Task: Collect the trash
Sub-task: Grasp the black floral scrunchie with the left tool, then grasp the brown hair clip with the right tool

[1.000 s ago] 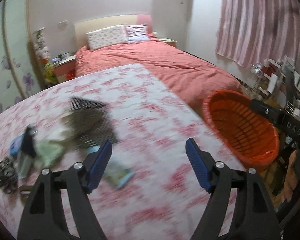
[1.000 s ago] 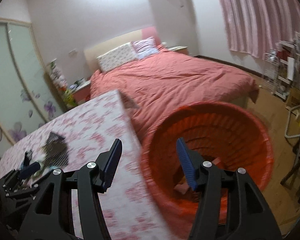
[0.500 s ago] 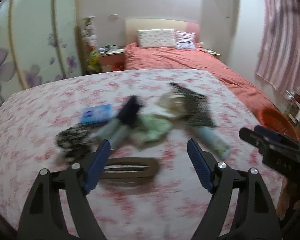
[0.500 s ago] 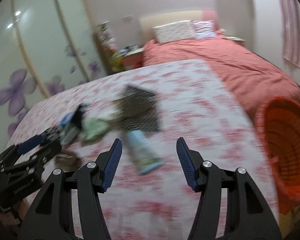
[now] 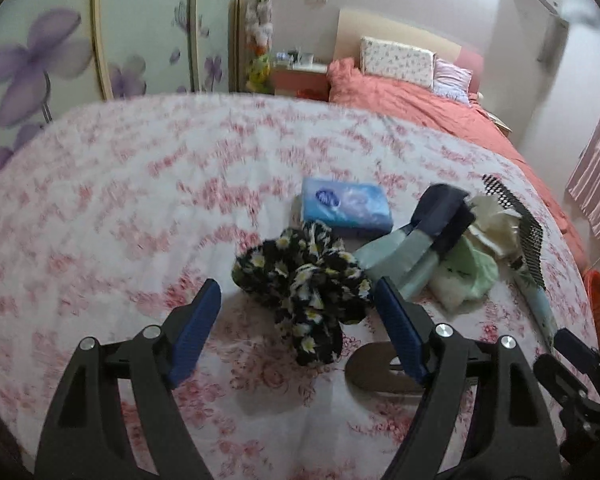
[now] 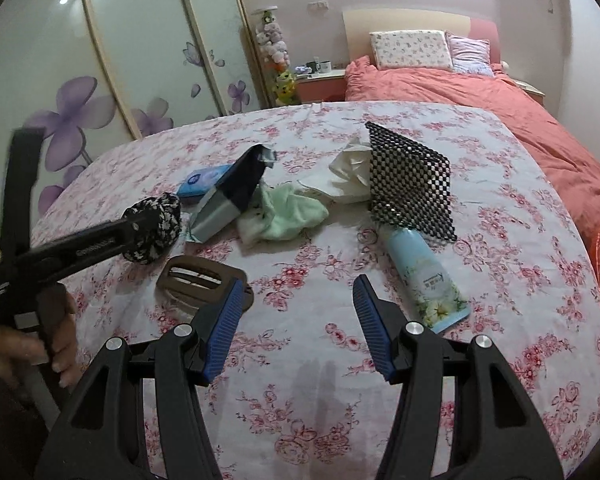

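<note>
Jaws of both the left gripper and right gripper stand spread, empty. Reaching step: the left hangs at the floral scrunchie; the tube lies right of it. Next: lower, then pinch.

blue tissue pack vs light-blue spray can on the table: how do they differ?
Shape: the tissue pack is a flat soft rectangle; the spray can is a long cylinder lying on its side.
Print: the pack shows a round logo, the can a floral pattern.
Neighbours: the pack sits behind the floral scrunchie; the can's top end is tucked under the black mesh mat.
Both rest on the floral tablecloth, ungripped.
</note>
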`<state>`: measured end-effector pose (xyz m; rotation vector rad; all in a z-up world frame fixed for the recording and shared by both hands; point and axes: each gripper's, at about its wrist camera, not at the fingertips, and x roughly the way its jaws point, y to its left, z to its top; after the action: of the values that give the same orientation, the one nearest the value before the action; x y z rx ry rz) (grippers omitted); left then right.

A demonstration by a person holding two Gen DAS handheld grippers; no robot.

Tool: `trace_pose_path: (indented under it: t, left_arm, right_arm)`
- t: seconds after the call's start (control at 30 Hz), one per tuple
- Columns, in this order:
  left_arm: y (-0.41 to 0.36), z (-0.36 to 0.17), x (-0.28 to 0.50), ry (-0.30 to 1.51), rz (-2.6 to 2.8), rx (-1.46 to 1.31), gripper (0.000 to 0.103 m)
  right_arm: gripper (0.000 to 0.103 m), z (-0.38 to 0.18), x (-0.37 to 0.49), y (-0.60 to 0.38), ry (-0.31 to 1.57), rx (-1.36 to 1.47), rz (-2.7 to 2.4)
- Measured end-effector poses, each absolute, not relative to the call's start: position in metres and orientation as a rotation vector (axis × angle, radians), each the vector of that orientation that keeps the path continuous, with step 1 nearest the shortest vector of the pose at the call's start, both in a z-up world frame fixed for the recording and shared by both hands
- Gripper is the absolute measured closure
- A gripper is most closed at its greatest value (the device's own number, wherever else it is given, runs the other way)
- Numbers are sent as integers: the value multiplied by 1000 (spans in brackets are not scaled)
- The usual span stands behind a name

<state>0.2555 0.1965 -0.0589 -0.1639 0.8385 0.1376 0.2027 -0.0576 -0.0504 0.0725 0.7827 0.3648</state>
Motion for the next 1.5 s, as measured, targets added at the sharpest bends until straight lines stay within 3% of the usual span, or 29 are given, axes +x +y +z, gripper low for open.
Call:
trace_pose_path:
  t: [0.1,0.17,0.23,0.47,0.73,1.17,1.3,1.37,1.5]
  left_arm:
    - [198,-69,265,859,140,-186,30]
    - [199,-73,271,866,139,-181,50]
    - [201,-78,278,887,145,-161,76]
    - [229,-74,267,868,208,-106,79]
    - [253,-77,261,877,241,-119,78]
    - [245,-80,262,883,234,-103,76]
    - [242,-80,262,888,236,-99,75]
    - [242,-80,262,891,238,-101,75]
    - [241,-79,263,896,237,-101,75]
  right_arm:
    - [46,-51,205,-57,785,73,368]
    - [46,-52,205,-52,788,74,384]
    - [45,-53,205,-47,789,71,404]
    - [32,-57,212,-9,778,-9,490]
    - [32,-65,223,25,818,-125,572]
    - [50,-63,222,4,849,-105,555]
    - [51,-63,221,9,849,-115,564]
    - [59,-61,221,15,847,-128,567]
    - [59,-60,229,24,851,-154,568]
